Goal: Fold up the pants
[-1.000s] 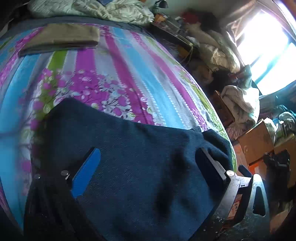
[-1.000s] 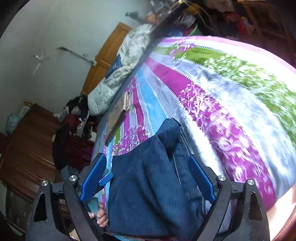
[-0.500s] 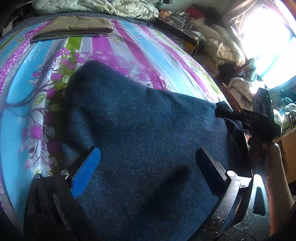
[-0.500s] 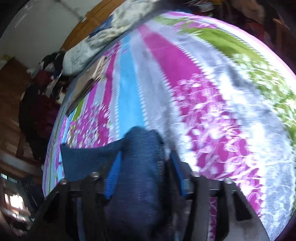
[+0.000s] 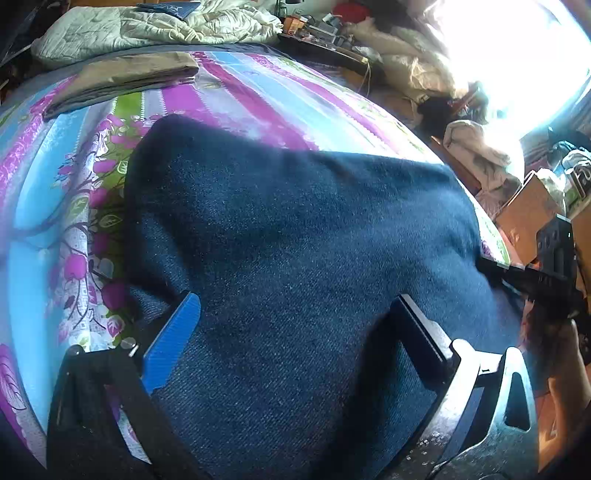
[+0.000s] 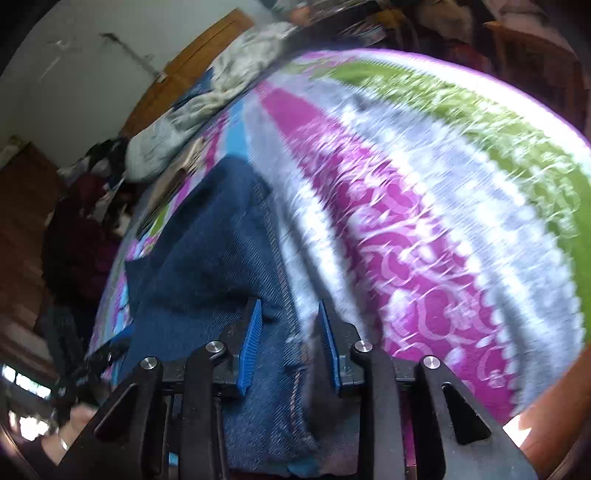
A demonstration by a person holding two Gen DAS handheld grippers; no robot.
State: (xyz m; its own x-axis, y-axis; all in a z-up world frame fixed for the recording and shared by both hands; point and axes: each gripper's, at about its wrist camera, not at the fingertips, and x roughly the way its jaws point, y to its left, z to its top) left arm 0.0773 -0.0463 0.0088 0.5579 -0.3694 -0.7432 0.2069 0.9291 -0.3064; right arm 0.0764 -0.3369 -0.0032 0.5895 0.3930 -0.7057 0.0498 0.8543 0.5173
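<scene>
- The left gripper [image 5: 295, 314] has its fingers spread wide — the blue-padded finger [image 5: 171, 343] at lower left of its view and the dark finger [image 5: 419, 330] at lower right, with nothing pinched between them.
- Dark blue pants [image 5: 295, 240] fill the centre and bottom of the left view, lying on the bed under and between those spread fingers.
- The right gripper [image 6: 290, 345] has its fingers drawn close, with a narrow gap between the two blue pads [image 6: 251, 345]; the seamed edge of the pants runs through that gap. Whether the pads actually bite the cloth I cannot tell, as the picture is blurred there.
- In the right view the pants [image 6: 207, 251] stretch from bottom centre up toward the middle left, with a stitched seam along their right edge.
- The bedsheet [image 5: 258, 103] is striped in pink, blue, green and grey with a flower print — in the right view it [image 6: 424, 229] takes up the whole right half, smeared by motion.
- A folded tan cloth [image 5: 125, 79] lies on the sheet at upper left of the left view, well apart from the pants.
- A crumpled pale quilt [image 5: 159, 27] sits along the top edge beyond it.
- At the right edge of the left view the other gripper [image 5: 546, 273] meets the far side of the pants, with a hand [image 5: 554, 339] below it.
- A cardboard box [image 5: 528, 214] stands beside the bed at right.
</scene>
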